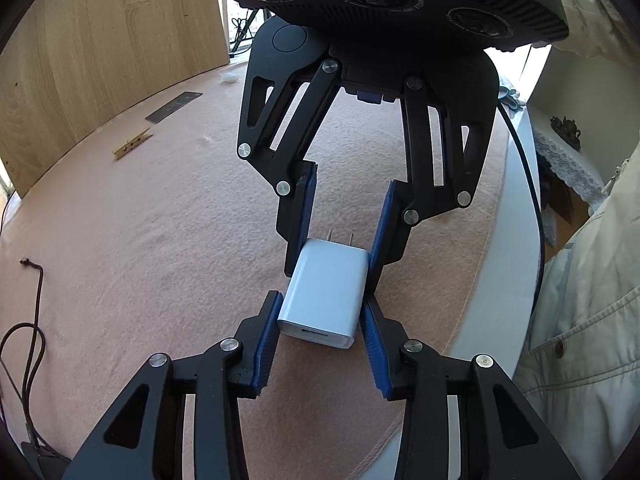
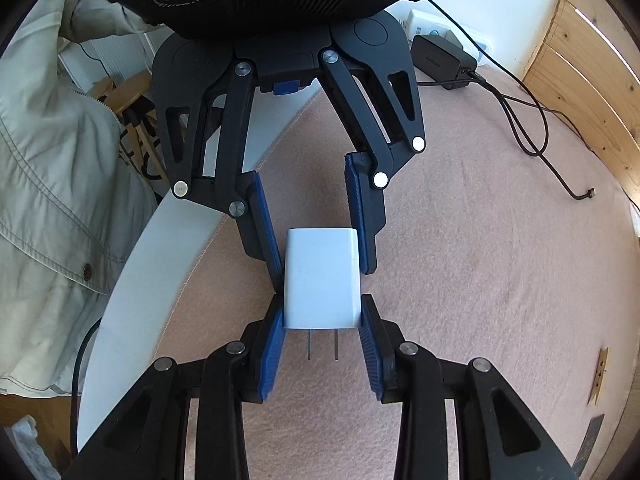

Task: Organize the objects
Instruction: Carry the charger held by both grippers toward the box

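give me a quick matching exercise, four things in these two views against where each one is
Things:
1. charger
2. clothespin
3. black adapter
4. jacket

Places:
a. lying on the pink cloth near the wooden panel
b. beyond the table's edge, worn by the person
c. between the pads of both grippers
d. at the far end of the table, cable plugged in

Pairs: 1-c, 2-a, 3-d, 4-b

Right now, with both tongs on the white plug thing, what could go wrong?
Both the left tongs and right tongs seem to pinch the charger by its smooth sides; pulling apart could make it slip out. The table edge is close, so it might fall off.
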`<state>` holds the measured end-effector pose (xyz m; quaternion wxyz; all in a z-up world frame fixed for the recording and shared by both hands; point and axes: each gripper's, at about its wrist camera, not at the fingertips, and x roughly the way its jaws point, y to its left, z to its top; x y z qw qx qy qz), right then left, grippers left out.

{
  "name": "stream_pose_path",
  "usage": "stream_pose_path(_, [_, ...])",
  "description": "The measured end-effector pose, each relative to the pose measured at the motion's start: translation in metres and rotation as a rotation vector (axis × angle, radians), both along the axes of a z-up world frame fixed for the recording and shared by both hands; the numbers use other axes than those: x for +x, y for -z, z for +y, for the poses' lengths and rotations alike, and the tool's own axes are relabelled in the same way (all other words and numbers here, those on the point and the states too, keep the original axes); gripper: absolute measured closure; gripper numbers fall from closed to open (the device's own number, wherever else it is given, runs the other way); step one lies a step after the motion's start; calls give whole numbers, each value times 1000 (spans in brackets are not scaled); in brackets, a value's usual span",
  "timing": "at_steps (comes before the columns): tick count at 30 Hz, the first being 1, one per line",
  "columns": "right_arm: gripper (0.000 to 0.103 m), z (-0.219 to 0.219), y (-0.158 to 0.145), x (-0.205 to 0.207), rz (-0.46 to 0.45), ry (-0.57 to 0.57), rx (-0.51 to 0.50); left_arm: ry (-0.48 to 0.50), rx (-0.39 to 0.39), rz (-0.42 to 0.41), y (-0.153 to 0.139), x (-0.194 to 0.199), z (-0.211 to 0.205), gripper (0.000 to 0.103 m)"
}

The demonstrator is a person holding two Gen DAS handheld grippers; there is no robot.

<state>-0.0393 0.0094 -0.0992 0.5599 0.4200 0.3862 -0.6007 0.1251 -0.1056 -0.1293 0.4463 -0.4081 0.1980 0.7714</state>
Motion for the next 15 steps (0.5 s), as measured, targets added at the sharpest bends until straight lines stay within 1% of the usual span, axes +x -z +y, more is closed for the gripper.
stream_pose_path(6, [71,29,-22,15,20,50,25,55,33,45,-21,11,12,61])
stream_pose_path(8, [71,38,-30,13,33,78,48,74,56,65,-32,4,11,61])
stream_pose_path(10, [71,19,-42,36,47,113,75,96,84,84,-41,1,10,61])
stream_pose_path(11, [71,24,-47,36,49,130,86,107,96,90,-46,1,10,61])
stream_pose_path(12, [71,19,-55,48,52,148,97,123,106,97,-53,6,19,61])
stream_pose_path(15, [71,20,-66,51,50,193,134,172,129,114,-65,12,17,61])
